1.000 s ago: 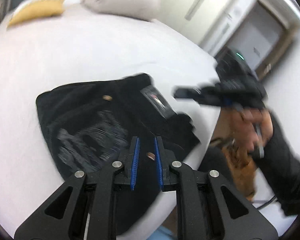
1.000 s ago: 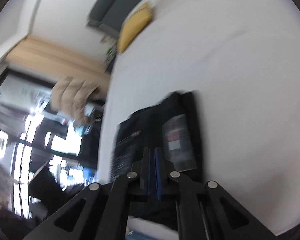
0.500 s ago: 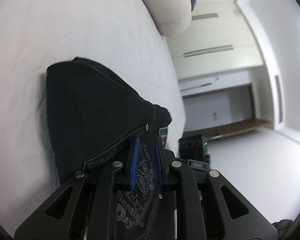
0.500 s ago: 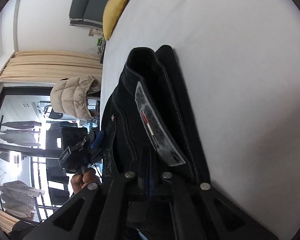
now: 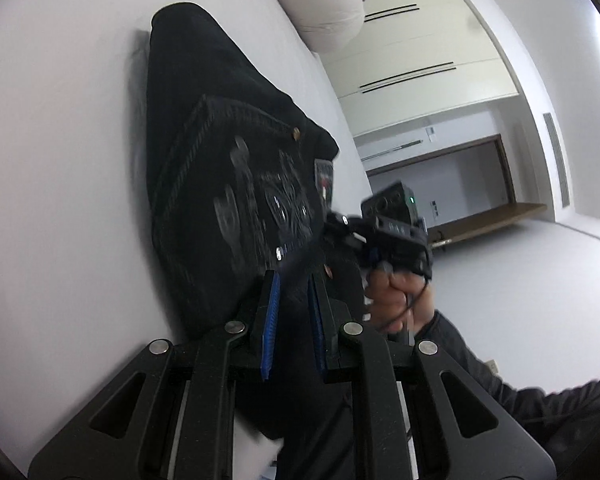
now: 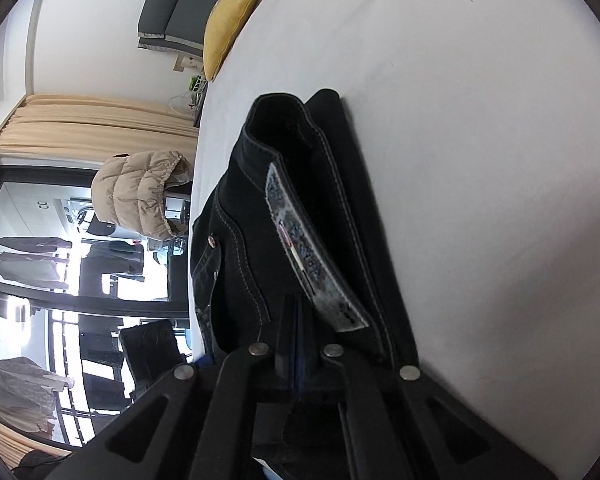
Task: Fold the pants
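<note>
The black jeans (image 5: 228, 168) lie folded in a bundle on the white bed (image 5: 60, 160), back pocket with pale embroidery facing up. My left gripper (image 5: 292, 276) has its blue pads apart over the near edge of the jeans, with nothing between them. My right gripper (image 5: 340, 228) shows beyond it, held by a hand at the waistband. In the right wrist view the right gripper (image 6: 296, 300) is closed on the waistband of the jeans (image 6: 300, 184), beside the grey label (image 6: 308, 256).
A pale pillow (image 5: 316, 4) lies at the bed's far end, with white wardrobes behind. In the right wrist view a yellow cushion (image 6: 228, 20) sits at the bed's far edge and a beige puffer jacket (image 6: 140, 196) hangs beyond the bed's side.
My left gripper has let go of the jeans and opened; the raised fabric has dropped onto the bundle. My right gripper stays closed on the waistband.
</note>
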The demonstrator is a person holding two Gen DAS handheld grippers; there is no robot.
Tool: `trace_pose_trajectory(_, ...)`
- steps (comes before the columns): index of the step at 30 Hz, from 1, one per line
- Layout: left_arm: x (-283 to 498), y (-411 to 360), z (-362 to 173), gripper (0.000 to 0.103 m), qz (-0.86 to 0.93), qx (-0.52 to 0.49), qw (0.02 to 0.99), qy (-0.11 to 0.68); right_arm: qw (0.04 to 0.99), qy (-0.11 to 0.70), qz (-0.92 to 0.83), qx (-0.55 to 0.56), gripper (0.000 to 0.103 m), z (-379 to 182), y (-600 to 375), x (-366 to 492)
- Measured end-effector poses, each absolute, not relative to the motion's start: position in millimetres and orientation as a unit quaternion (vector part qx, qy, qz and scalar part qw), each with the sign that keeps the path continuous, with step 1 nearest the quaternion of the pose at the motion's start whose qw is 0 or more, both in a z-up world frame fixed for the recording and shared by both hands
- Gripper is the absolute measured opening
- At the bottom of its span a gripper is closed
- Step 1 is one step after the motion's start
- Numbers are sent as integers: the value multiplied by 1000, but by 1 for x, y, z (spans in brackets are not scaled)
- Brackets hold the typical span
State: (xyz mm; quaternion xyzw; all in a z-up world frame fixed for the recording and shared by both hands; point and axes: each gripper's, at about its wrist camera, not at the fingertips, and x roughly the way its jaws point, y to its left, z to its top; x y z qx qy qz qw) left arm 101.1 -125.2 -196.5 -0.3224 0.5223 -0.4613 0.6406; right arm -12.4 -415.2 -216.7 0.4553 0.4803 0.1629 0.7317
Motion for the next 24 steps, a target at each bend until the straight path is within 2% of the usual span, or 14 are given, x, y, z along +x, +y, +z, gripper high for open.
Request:
trace_pose_trajectory(7,71,-128,-192,14,-465,-260,665,523,735,494,155,438,0,-207,-410,-24)
trace_pose_trajectory(12,73,-133,-211,14,-468,-242,681,509,744,465,152,455,0,-216,-409,-34)
trace_pose_trajectory(17,75,-141,-202,14,-453,-238,688,515,764,447,159,437,0,-209,-407,-38)
trace_pose_trajectory(18,75,-142,-193,14,-447,-229,694,515,766,447,158,433,4,-203,-407,-40)
trace_pose_trajectory(19,75,-146,-187,14,-443,-222,699,515,768,447,159,430,20,-194,-407,-43)
trace_pose_trajectory(20,74,-142,-175,14,-431,-207,714,512,771,438,166,432,33,-186,-409,-46)
trace_pose_trajectory(21,74,-140,-168,14,-421,-197,725,509,777,420,172,435,55,-175,-412,-52)
trace_pose_trajectory(22,74,-139,-162,14,-412,-192,733,506,787,406,169,434,63,-165,-416,-56)
trace_pose_trajectory(24,80,-129,-149,15,-394,-194,751,493,802,393,161,420,63,-151,-425,-60)
